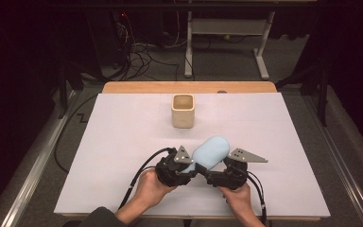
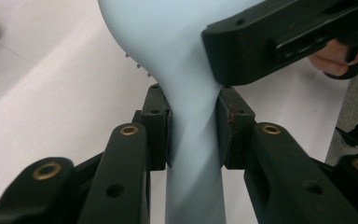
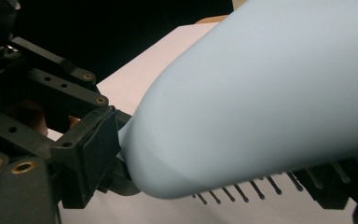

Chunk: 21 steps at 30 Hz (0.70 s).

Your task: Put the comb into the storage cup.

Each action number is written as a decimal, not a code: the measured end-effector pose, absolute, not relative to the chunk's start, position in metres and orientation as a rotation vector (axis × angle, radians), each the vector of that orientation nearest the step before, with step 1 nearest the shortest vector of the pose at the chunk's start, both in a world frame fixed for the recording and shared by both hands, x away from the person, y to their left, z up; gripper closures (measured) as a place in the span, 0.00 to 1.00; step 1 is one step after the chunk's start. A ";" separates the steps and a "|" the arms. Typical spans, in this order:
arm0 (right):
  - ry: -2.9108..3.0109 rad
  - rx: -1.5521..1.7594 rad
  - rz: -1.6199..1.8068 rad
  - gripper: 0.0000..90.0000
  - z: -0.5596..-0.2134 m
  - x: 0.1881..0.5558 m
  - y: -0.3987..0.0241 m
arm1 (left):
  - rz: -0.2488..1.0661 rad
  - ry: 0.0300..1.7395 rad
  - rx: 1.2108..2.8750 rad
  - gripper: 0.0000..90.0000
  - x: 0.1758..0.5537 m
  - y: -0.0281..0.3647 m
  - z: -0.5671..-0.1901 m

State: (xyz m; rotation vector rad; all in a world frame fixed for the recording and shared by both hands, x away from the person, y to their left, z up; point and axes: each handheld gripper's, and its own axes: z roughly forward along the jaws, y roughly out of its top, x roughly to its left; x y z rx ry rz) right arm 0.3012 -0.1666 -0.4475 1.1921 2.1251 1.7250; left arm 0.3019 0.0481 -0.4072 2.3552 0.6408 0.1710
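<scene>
White table [image 1: 123, 142]; dark room, apparently cables [image 1: 142, 56] behind.

Bright white table [image 1: 123, 142] under overhead light, dark dim surroundings, close-ups soft w/ blur.

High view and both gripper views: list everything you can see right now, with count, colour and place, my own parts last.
Hairbrush: one, pale blue, dark bristles underneath, between both grippers at the near middle.
Cup: one, cream, squarish, upright, far middle of the sheet.
Sheet: one, white, covering the table.
Table: one, wooden, far edge showing.
Desk frame: one, white, on the floor behind.
Cables: several, black, floor at back left.
Left gripper: black, shut on the hairbrush's handle.
Right gripper: black, at the hairbrush's head; grip unclear.
Hands: two, near edge.
</scene>
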 end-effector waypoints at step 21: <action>2.151 1.119 1.772 0.41 -0.430 0.304 -0.164 | 0.180 0.632 2.391 0.77 0.303 0.049 -0.404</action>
